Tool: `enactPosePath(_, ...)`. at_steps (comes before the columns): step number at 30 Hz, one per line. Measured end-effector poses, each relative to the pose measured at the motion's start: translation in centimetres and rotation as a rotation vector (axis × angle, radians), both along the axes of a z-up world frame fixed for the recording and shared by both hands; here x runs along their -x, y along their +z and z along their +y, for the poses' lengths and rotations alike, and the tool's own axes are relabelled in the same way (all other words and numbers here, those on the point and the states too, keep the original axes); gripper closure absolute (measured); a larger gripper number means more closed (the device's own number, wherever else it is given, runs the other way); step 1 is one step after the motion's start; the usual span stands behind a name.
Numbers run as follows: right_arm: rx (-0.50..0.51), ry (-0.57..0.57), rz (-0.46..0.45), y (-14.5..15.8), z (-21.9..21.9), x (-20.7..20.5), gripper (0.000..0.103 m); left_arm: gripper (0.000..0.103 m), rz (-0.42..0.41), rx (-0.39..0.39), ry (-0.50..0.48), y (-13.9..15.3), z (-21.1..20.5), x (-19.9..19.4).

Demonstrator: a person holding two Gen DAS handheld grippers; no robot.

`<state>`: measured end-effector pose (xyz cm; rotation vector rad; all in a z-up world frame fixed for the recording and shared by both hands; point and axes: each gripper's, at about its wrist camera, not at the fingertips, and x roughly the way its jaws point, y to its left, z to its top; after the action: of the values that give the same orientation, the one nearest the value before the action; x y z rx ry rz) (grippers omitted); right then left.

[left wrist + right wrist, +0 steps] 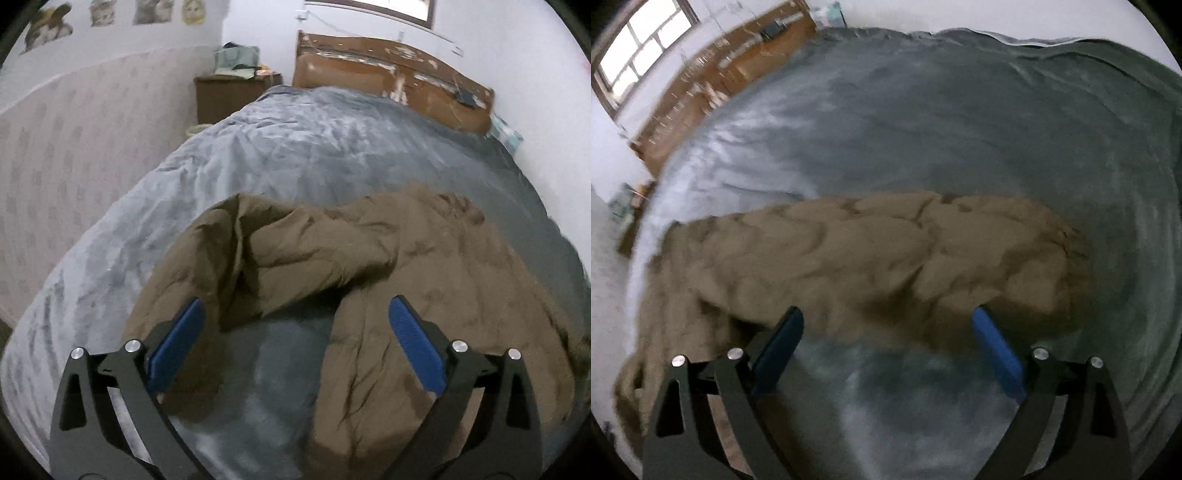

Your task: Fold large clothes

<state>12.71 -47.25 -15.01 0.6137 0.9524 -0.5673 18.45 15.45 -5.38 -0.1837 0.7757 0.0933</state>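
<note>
a crumpled brown garment (369,258) lies on a grey bedspread (258,155) (plush, wrinkled), just ahead of both tongs. left gripper (295,314) and right gripper (888,321) are spread wide, holding nothing.

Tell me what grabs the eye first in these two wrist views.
A crumpled brown garment sprawls across the near part of the grey bedspread, filling the middle of both views. Both the left gripper and the right gripper hang open above it, their blue fingers spread wide and holding nothing. Behind, a worn wooden headboard stands against the white wall.
</note>
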Motion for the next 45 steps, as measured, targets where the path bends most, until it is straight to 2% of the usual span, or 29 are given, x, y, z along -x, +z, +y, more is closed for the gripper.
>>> enactPosePath(2,0.046,0.006,0.057,-1.8,0.4,-2.2,0.01,0.004,0.007,0.028,-0.016,-0.1,-0.6,-0.9)
enactPosePath(4,0.07,0.016,0.104,-3.3,-0.1,-3.4,0.01,0.004,0.01,0.011,-0.036,-1.0,-2.1,-1.7)
enactPosePath(5,0.078,0.03,0.135,-4.2,-0.2,-4.1,0.014,0.004,0.014,0.009,-0.049,-1.4,-2.6,-2.1)
enactPosePath(6,0.087,0.038,0.149,-4.9,-0.3,-4.4,0.024,0.004,0.018,0.018,-0.064,-2.0,-2.8,-2.4)
enactPosePath(7,0.11,0.037,0.158,-5.4,-0.5,-4.3,0.055,0.004,0.023,0.03,-0.072,-3.1,-3.4,-3.3)
enactPosePath(8,0.123,0.038,0.166,-5.6,-1.1,-3.8,0.074,0.004,0.031,0.04,-0.075,-3.7,-3.7,-4.0)
enactPosePath(10,0.127,0.044,0.143,-5.5,-1.4,-4.0,0.094,0.004,0.049,0.045,-0.076,-5.2,-4.2,-4.7)
enactPosePath(11,0.13,0.039,0.118,-4.9,-1.6,-4.1,0.098,0.004,0.055,0.037,-0.075,-6.0,-4.5,-5.1)
enactPosePath(15,0.196,0.038,0.008,-1.6,-1.2,-4.6,0.1,0.004,0.047,-0.031,-0.062,-6.7,-5.0,-6.0)
enactPosePath(19,0.217,0.075,-0.153,2.5,0.3,-5.2,0.1,0.004,0.0,-0.013,-0.042,-5.6,-4.2,-5.8)
enactPosePath(22,0.202,0.183,-0.305,6.2,3.6,-7.6,0.1,0.004,-0.024,0.012,-0.02,-4.6,-3.3,-5.4)
enactPosePath(24,0.163,0.295,-0.41,8.4,7.1,-9.5,0.1,0.004,-0.039,0.035,-0.01,-4.2,-2.7,-5.2)
enactPosePath(27,0.047,0.513,-0.531,10.3,13.7,-13.1,0.1,0.004,-0.056,0.075,0.004,-3.7,-1.9,-5.1)
enactPosePath(29,-0.052,0.617,-0.561,10.0,18.0,-16.0,0.1,0.004,-0.06,0.088,0.006,-3.7,-1.5,-5.1)
enactPosePath(31,-0.14,0.709,-0.552,9.0,22.1,-18.7,0.096,0.004,-0.057,0.091,0.007,-3.8,-1.2,-5.0)
enactPosePath(33,-0.16,0.783,-0.47,7.3,26.8,-21.2,0.058,0.004,-0.047,0.1,0.005,-4.1,-1.0,-5.1)
enactPosePath(34,-0.154,0.8,-0.432,6.6,28.5,-22.0,0.027,0.004,-0.042,0.101,0.005,-4.2,-1.0,-5.1)
enactPosePath(35,-0.152,0.82,-0.417,6.1,30.2,-22.4,0.023,0.004,-0.035,0.104,0.0,-4.3,-1.1,-5.1)
enactPosePath(36,-0.144,0.837,-0.417,6.2,31.4,-22.2,0.023,0.004,-0.032,0.102,-0.005,-4.2,-1.0,-4.8)
enactPosePath(39,-0.082,0.913,-0.461,8.5,33.4,-19.6,0.023,0.004,-0.025,0.086,-0.022,-4.1,-1.5,-4.5)
enactPosePath(42,0.012,0.929,-0.518,11.9,31.7,-14.5,0.017,0.004,-0.026,0.063,-0.049,-3.8,-2.5,-4.2)
enactPosePath(44,0.107,0.88,-0.572,14.6,28.9,-11.0,0.01,0.004,-0.025,0.053,-0.067,-3.7,-3.3,-4.0)
enactPosePath(45,0.141,0.85,-0.588,15.5,27.4,-10.5,0.008,0.004,-0.022,0.05,-0.078,-3.7,-3.7,-3.9)
